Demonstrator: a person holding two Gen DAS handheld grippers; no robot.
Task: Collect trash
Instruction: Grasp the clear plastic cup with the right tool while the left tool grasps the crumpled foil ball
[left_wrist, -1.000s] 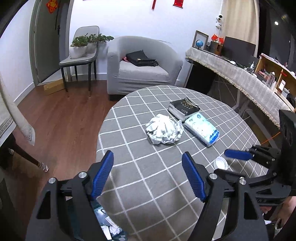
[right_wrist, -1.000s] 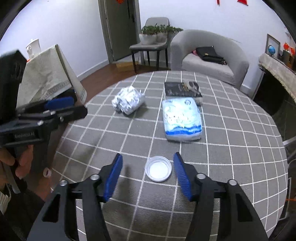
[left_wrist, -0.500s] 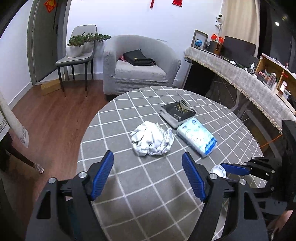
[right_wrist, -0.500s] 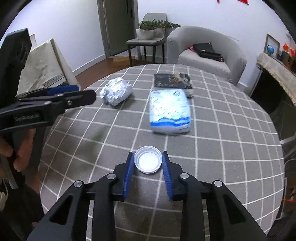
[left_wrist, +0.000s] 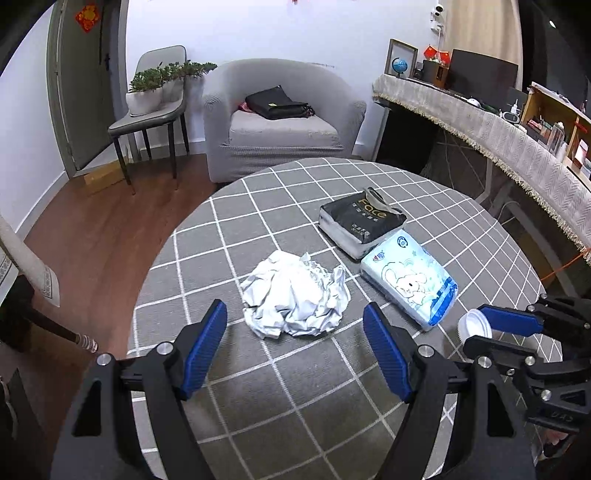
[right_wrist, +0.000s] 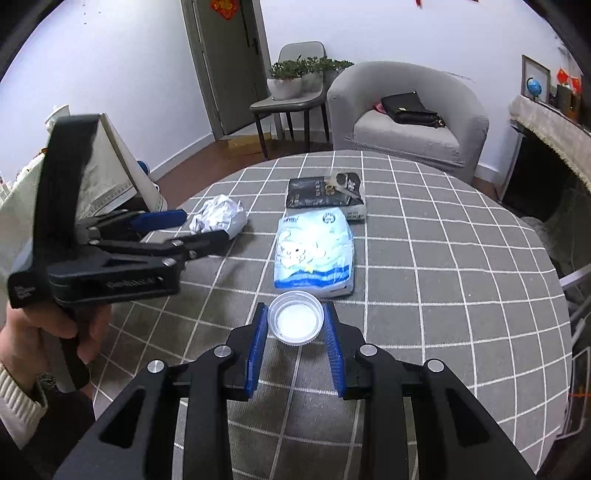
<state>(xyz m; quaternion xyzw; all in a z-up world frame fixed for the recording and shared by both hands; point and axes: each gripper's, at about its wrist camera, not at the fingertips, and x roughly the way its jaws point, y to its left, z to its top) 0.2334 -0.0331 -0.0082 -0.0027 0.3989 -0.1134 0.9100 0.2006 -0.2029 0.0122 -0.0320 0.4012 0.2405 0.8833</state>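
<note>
Right wrist view: white cap (right_wrist: 296, 318) sits pinched in the right gripper (right_wrist: 295, 325), jaws narrow, pads pressing both sides, just near of the blue tissue pack (right_wrist: 316, 251) on the counter (right_wrist: 461, 288); looks barely off the cloth, can't tell. Crumpled paper wad (left_wrist: 295, 295), mid-left, untouched; left gripper (left_wrist: 295, 347) wide, empty, lined up w/ it. Black pack (left_wrist: 360, 221) at the far side. So approx. one piece grabbed, wad left; no bin in sight.

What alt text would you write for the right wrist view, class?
The right gripper grips a white plastic lid over a round grey checked table. Beyond lie a blue tissue pack, a black pack and crumpled paper.
</note>
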